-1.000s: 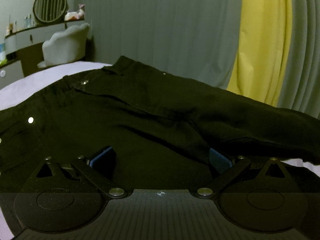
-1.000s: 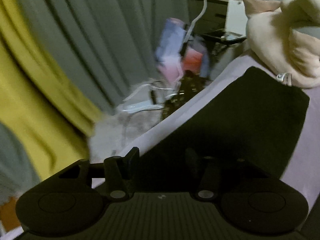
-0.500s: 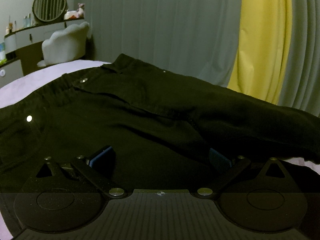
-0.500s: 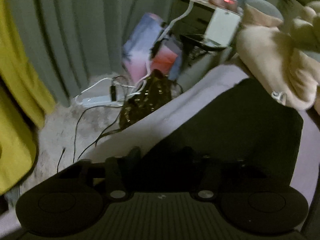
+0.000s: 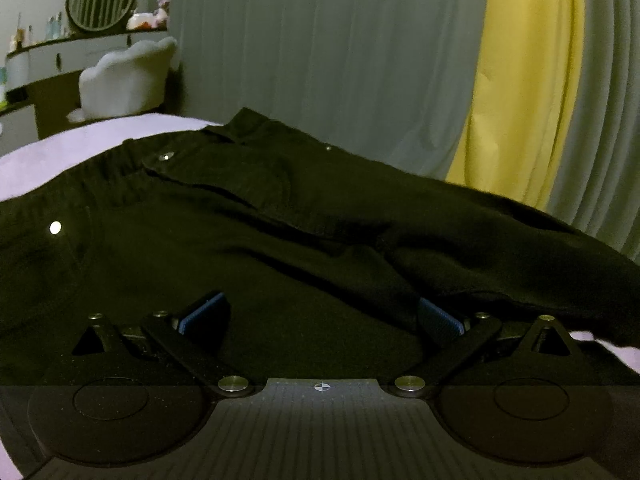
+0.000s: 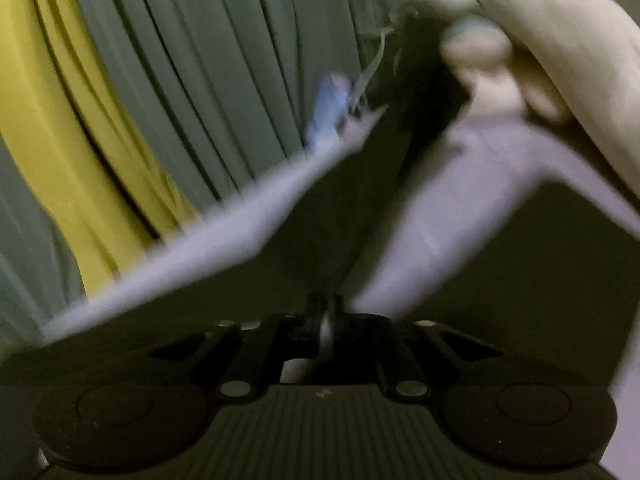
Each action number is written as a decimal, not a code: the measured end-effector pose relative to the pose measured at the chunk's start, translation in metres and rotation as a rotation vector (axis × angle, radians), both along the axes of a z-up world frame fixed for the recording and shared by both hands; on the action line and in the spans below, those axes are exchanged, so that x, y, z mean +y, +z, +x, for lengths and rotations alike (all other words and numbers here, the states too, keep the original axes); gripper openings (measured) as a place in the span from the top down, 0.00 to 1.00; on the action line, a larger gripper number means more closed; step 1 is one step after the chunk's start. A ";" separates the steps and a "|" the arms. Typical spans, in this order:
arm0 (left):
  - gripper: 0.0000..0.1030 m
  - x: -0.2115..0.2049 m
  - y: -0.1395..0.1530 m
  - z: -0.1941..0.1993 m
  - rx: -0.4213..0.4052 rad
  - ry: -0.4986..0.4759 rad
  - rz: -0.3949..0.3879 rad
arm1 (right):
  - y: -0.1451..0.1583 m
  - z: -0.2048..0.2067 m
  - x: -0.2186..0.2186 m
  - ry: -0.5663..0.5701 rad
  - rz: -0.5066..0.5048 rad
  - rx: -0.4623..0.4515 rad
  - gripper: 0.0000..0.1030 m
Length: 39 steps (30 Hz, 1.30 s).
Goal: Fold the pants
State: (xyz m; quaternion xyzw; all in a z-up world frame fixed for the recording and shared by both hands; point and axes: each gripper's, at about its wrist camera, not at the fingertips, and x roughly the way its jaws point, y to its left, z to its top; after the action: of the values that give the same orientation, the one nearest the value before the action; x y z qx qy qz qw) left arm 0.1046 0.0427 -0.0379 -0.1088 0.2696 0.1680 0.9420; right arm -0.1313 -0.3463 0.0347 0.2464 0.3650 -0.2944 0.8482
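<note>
So the black pants (image 5: 248,240) are spread out flat on a bed (image 5: 48,156) with a pale lilac cover, waistband and its shiny button toward the far left side, legs running off to the right. The left tongs (image 5: 322,312) sit low right over the fabric with the jaws spread wide, blue pads out to each side, and nothing pinched between them, just cloth lying underneath. The right tongs (image 6: 325,312) are a different story: jaws squeezed together, and they look pinched on an edge of the dark cloth, which stretches up and away from the tips in a taut ridge. That view is really smeared with motion blur, so finer detail is hard to make out. A cream plush toy (image 6: 560,40) sits at the top right of it. Behind the bed hang grey curtains (image 5: 340,60) with a yellow curtain (image 5: 528,80) panel, and a white chair (image 5: 124,76) stands by a dresser in the far left corner.
</note>
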 end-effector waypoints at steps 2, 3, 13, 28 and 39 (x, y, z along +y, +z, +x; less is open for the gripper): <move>0.00 0.001 0.000 -0.004 -0.009 -0.004 -0.011 | -0.013 -0.028 -0.001 -0.012 0.036 -0.007 1.00; 0.00 0.000 0.000 -0.005 -0.009 -0.008 -0.010 | -0.010 -0.036 -0.002 -0.014 0.039 -0.032 0.99; 0.00 -0.001 -0.001 -0.016 -0.027 -0.042 -0.024 | -0.018 -0.030 -0.033 -0.075 0.418 -0.353 0.46; 0.00 -0.009 -0.006 -0.013 -0.009 -0.046 0.029 | -0.070 0.044 -0.052 -0.210 0.671 -0.462 0.80; 0.00 -0.010 -0.008 -0.012 -0.007 -0.047 0.033 | -0.061 0.042 -0.040 -0.155 0.642 -0.606 0.88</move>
State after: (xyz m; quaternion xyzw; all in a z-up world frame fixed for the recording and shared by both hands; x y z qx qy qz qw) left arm 0.0928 0.0327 -0.0459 -0.0873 0.2660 0.1501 0.9482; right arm -0.0892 -0.3868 -0.0260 0.5991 0.1533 -0.1434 0.7726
